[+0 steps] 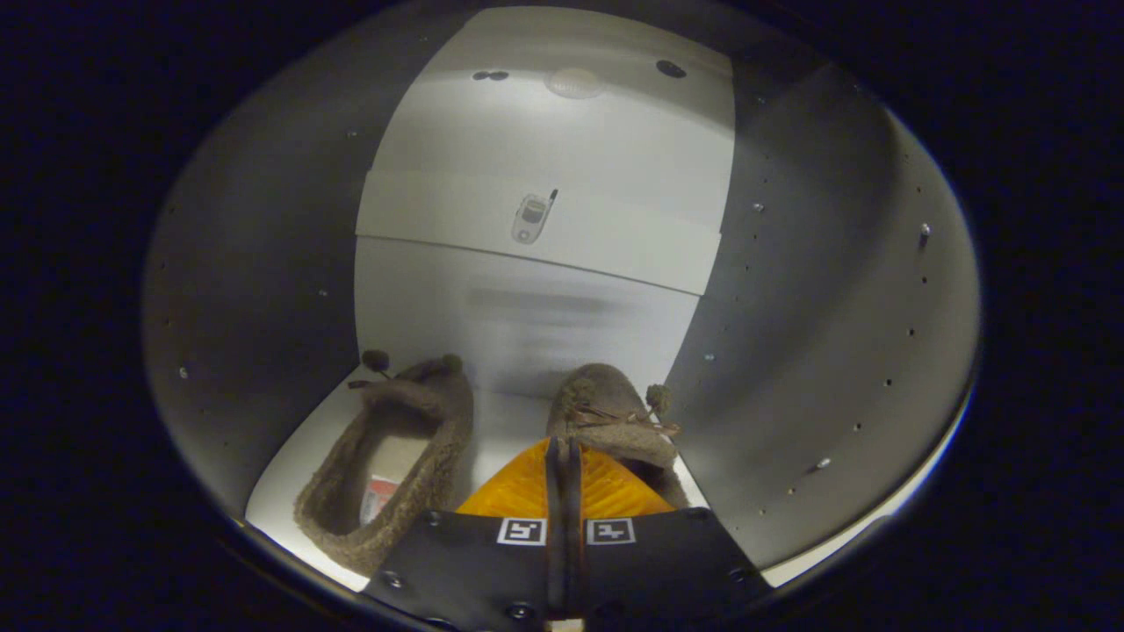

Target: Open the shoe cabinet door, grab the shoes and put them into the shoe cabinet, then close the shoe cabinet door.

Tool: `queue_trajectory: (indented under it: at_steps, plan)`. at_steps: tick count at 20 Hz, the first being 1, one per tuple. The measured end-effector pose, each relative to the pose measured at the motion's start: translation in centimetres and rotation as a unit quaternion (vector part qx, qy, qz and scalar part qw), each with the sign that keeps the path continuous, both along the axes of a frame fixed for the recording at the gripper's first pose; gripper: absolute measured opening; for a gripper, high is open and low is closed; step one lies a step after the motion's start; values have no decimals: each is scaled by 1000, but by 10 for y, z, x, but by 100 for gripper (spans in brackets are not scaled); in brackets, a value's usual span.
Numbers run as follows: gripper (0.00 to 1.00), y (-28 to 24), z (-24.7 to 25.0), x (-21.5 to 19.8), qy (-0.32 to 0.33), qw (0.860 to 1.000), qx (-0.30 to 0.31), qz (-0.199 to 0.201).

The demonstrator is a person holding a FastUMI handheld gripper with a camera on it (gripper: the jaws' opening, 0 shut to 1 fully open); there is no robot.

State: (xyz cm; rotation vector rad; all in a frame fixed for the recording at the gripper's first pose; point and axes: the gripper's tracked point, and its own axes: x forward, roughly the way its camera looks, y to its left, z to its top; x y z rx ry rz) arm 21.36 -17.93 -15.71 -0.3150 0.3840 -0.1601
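So I'm looking straight into the white shoe cabinet [544, 307] from the tool's camera, and both shoes are already inside on the cabinet's bottom panel. The left fuzzy brown slipper with the little pom-pom laces [395, 456] sits on its own, toe pointing at the back wall, opening facing up so I can see the pale insole with a small label in it. The right fuzzy brown slipper [615, 417] is just ahead of the tool [563, 452], close to the cabinet's right side wall [834, 351], and its heel end is hidden behind the fingers.

Tool state: the two fingers are pressed together with only a thin dark seam between them. From this angle I can't tell whether they're pinching the edge of the right slipper or just closed right behind it.

Further back there's a white shelf board [615, 241] across the cabinet with a small grey fitting [531, 218] on it, and both side walls have rows of little peg holes [887, 384].
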Motion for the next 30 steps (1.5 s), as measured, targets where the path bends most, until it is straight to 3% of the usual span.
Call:
queue_trajectory:
  at_steps: [7,13,17,23,28,30]
  plan:
    - [3,1,-9,7,7,1000,12,0]
    - [27,4,-4,0,5,1000,24,7]
    - [27,3,4,-7,-6,999,41,5]
    - [57,4,17,-22,-18,998,63,2]
    - [84,6,52,-39,-65,996,65,5]
    - [85,6,61,-49,-71,996,62,4]
